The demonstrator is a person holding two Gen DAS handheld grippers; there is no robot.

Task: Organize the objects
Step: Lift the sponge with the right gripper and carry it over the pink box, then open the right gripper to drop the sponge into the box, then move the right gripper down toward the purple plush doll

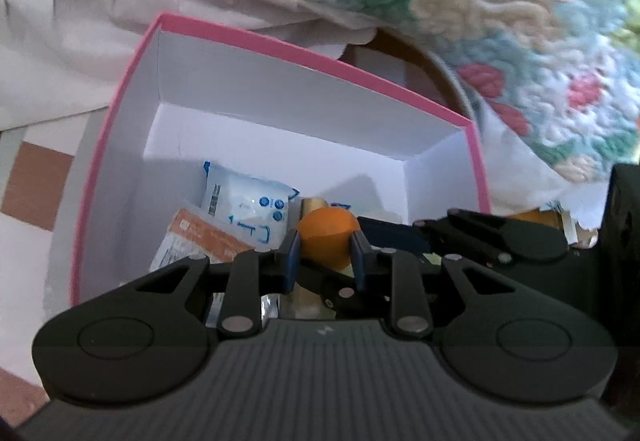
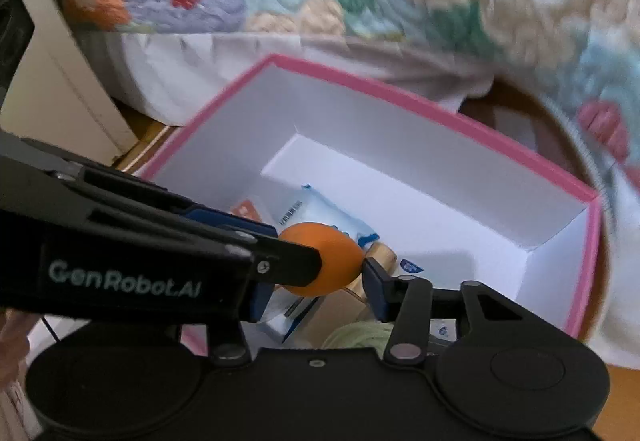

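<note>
An orange ball [image 1: 326,237] sits between the blue pads of my left gripper [image 1: 326,257], which is shut on it just above the pink-rimmed white box [image 1: 320,53]. In the right wrist view the left gripper [image 2: 296,243] reaches in from the left with the ball [image 2: 328,261]. My right gripper [image 2: 318,289] stands wider, its fingers either side of the ball. Its right pad [image 2: 376,285] lies close by the ball's edge; the left pad is partly hidden. Black links of the right gripper [image 1: 492,237] show at the right in the left wrist view.
Inside the box [image 2: 400,101] lie a white-and-blue packet [image 1: 248,209], an orange packet [image 1: 200,241], a wooden-capped bottle [image 2: 380,253] and something pale green [image 2: 360,337]. A floral quilt [image 1: 480,1] hangs close behind and right of the box. The box stands on a round wooden surface [image 2: 516,105].
</note>
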